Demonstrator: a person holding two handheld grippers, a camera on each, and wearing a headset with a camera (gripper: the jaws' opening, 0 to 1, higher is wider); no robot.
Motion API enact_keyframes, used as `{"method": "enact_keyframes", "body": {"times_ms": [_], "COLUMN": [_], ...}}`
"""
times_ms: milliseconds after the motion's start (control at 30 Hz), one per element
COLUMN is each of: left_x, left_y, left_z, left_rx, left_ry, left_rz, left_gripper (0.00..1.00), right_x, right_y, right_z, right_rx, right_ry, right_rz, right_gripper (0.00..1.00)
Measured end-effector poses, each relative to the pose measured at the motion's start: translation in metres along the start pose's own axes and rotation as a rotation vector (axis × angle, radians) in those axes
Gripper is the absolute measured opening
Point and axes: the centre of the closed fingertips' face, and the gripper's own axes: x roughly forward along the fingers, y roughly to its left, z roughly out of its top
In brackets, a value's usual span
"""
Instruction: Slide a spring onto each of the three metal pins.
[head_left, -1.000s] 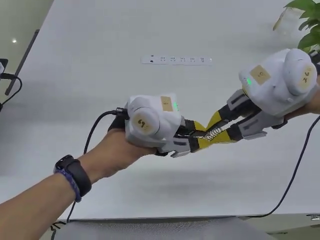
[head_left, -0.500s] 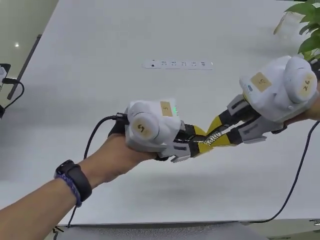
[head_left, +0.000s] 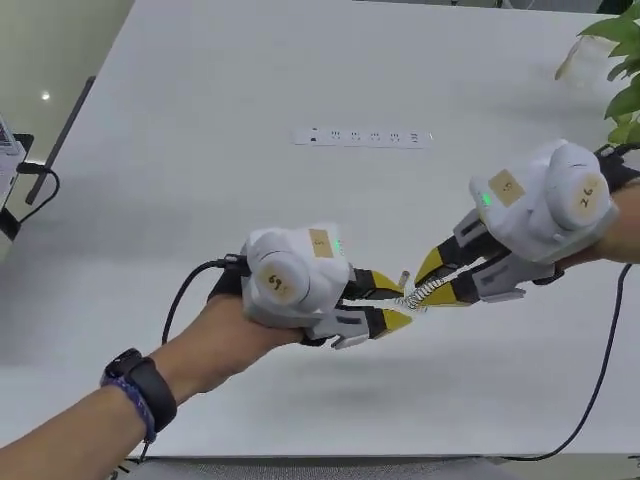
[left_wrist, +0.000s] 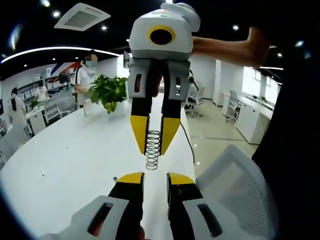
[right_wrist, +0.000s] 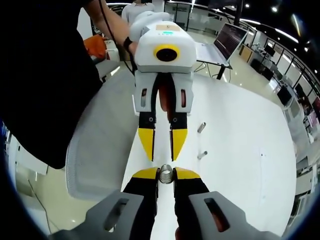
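The right tongs (right_wrist: 166, 176) pinch the spring (right_wrist: 166, 173) between their tips, above the white table (right_wrist: 240, 135); the left tongs (left_wrist: 155, 179) face them, slightly parted, empty. The right gripper view shows two metal pins (right_wrist: 202, 155) lying beyond; the head view, a far power strip (head_left: 362, 137).

Silver spring (left_wrist: 153, 149); yellow-tipped blk L tongs (left_wrist: 155, 176), R tongs (right_wrist: 166, 173); white table (head_left: 200, 150); green plant (head_left: 625, 100).

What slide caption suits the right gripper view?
Right hand-held gripper clamps a spring opposite the open left hand-held gripper, over a white table bearing two metal pins.
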Motion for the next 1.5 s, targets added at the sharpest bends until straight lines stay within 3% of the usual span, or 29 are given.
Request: {"method": "enact_keyframes", "body": {"times_ms": [600,1200,1500], "left_x": [-0.053,-0.113,-0.143], "left_y": [0.026,0.037,0.042], "left_z": [-0.054,-0.104,-0.126], "left_rx": [-0.134,-0.242,-0.3], "left_ry": [0.048,0.098,0.113], "left_rz": [0.182,0.337,0.417], "left_gripper": [0.24,0.35,0.41], "right_x": [0.015,0.039,0.055], "right_y": [-0.022,-0.046,-0.067], "right_z": [-0.018,-0.025,-0.025], "right_rx": [0.053,0.092,0.106], "right_ry": [0.042,0.071,0.097], "right_rz": [-0.056,-0.071,-0.093], "right_gripper": [0.08,0.09,0.09]}}
